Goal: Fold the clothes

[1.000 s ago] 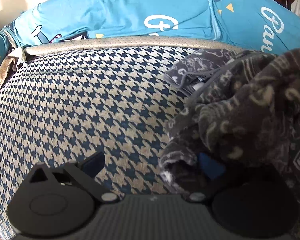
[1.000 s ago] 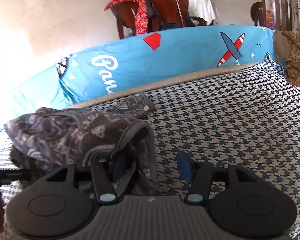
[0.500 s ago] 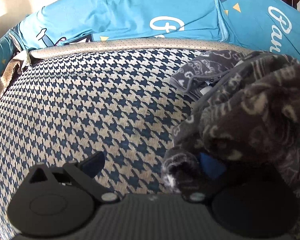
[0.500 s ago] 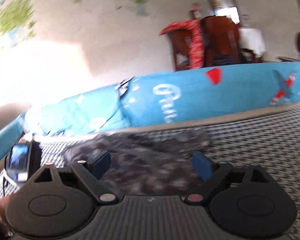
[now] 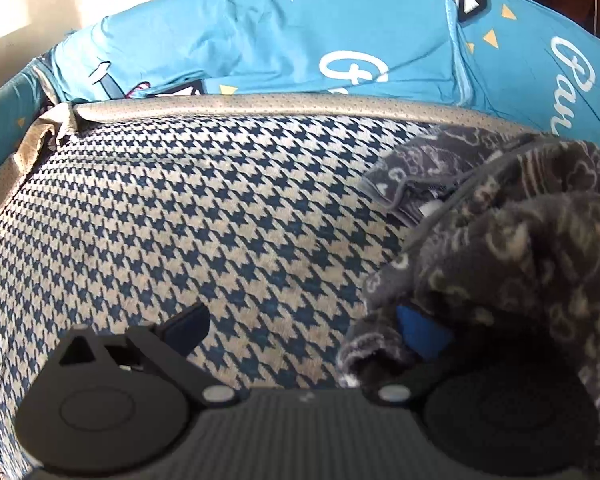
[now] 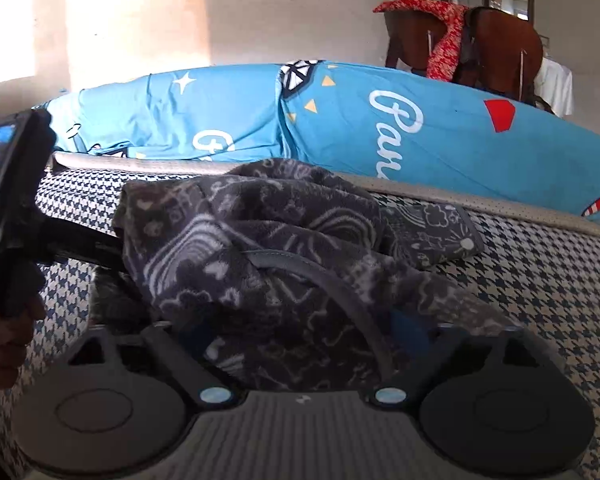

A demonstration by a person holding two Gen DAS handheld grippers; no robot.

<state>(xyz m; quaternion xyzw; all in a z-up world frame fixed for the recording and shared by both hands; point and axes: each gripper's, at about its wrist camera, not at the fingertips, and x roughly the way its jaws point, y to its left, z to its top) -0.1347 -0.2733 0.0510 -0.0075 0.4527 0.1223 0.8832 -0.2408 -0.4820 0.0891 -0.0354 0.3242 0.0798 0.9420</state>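
A dark grey fleece garment (image 6: 284,248) with a pale doodle print lies bunched on the houndstooth mattress (image 5: 180,220). My right gripper (image 6: 304,332) points into the bunch. Its jaws are wide and closing, with a thick fold of fleece and a grey hem strip between them, covering both blue pads. In the left wrist view the garment (image 5: 520,248) sits at the right and drapes over the right finger of my left gripper (image 5: 304,330). That gripper is open, with bare mattress between its fingers. The left finger (image 5: 188,326) is free.
A blue printed sheet (image 6: 380,120) is rolled up along the mattress's far edge. Behind it stand a wooden chair (image 6: 496,52) with a red cloth and a plain wall. A hand (image 6: 0,340) holds the left gripper's handle at the right wrist view's left edge.
My right gripper swung left, from the garment's right edge to face the bunch, and its jaws now straddle the fleece. My left gripper barely moved; the fleece still hangs on its right finger.
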